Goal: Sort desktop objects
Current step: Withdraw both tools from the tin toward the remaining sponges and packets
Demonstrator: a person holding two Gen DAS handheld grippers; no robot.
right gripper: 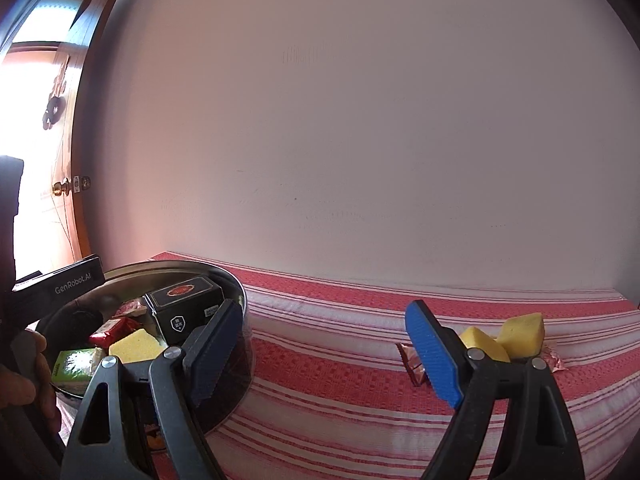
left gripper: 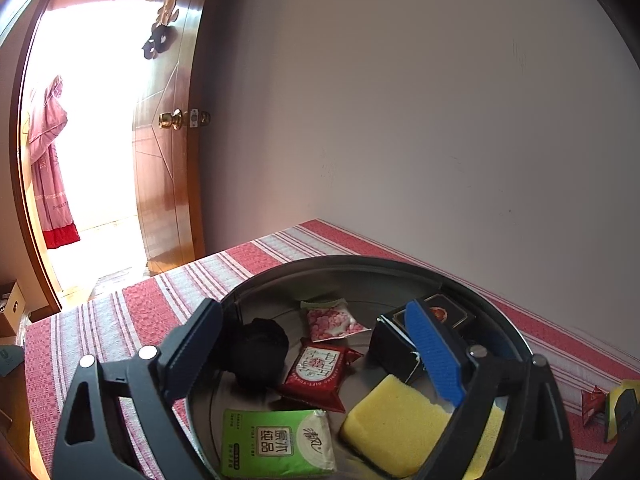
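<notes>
The round metal tin (left gripper: pixel 472 280) is sitting on the striped bench (left gripper: pixel 132 312), its near rim cut off. Inside it, a black bundle (left gripper: pixel 260 346) is too dark to identify. The left tongs (left gripper: pixel 316 344) are gaping wide over the tin, gripping nothing (yellow sponge (left gripper: pixel 394 420) lying below). The right tongs (right gripper: pixel 324 344) are hanging wide and empty beside the tin, partly hiding two sponges (right gripper: pixel 520 334).

We find the right gripper (right gripper: pixel 328 350) with jaws spread wide, nothing between them, above the red-and-white striped cloth (right gripper: pixel 340 364). At left stands a round metal tin (right gripper: pixel 240 300) holding a black box (right gripper: pixel 184 308), a yellow sponge (right gripper: pixel 134 346), a red packet (right gripper: pixel 114 330) and a green tissue pack (right gripper: pixel 74 364). Two more yellow sponges (right gripper: pixel 520 330) and a red wrapper (right gripper: pixel 412 362) lie on the cloth at right.
</notes>
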